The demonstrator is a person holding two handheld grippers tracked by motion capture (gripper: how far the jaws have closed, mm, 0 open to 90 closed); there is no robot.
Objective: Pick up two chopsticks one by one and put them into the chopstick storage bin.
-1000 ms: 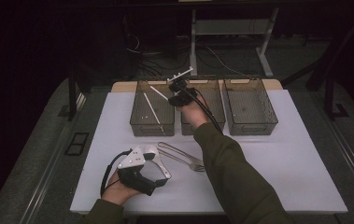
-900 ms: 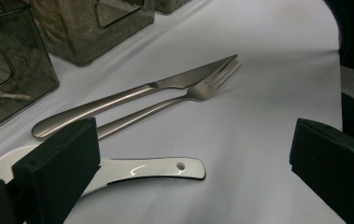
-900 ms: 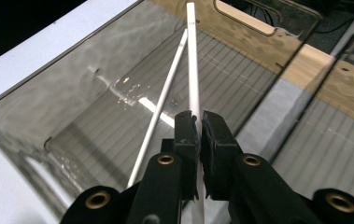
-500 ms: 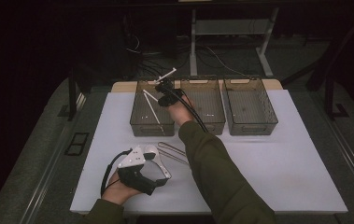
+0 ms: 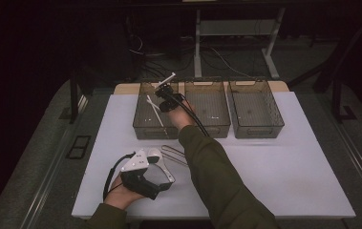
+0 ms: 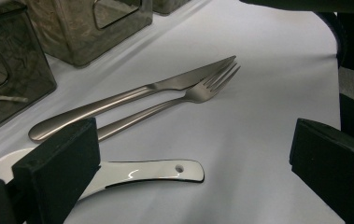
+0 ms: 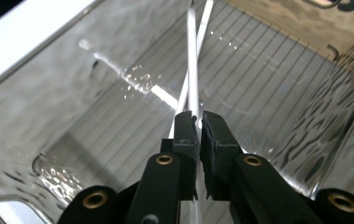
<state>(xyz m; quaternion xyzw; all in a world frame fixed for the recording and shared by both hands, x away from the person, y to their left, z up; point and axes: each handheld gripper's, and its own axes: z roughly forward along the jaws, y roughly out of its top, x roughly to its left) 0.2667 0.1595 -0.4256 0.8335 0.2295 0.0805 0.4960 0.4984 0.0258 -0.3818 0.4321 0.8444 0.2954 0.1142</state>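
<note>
One white chopstick (image 7: 193, 70) is pinched between the right gripper (image 7: 198, 122), jaws clamped tight on it, and it hangs over the left bin (image 5: 143, 130) of the three smoky plastic bins at the far side of the table. In the right gripper view the held stick points into that bin and crosses a second white chopstick (image 7: 206, 18) lying on the ribbed floor below. From the high view the right gripper (image 5: 165, 95) sits above the near-right part of that left bin, with the stick's far end poking up past it, and the loose chopstick (image 5: 154, 110) lies slanted inside. Next over, the middle bin (image 5: 226, 125) and the right bin (image 5: 279, 125) sit side by side. Down on the white mat (image 5: 288, 181), the left gripper (image 6: 188, 154) rests with its jaws spread wide, gripping nothing; just ahead of it lie a white spoon (image 6: 137, 171), then a steel fork (image 6: 184, 97) and a steel knife (image 6: 132, 95) touching each other near their tips.
</note>
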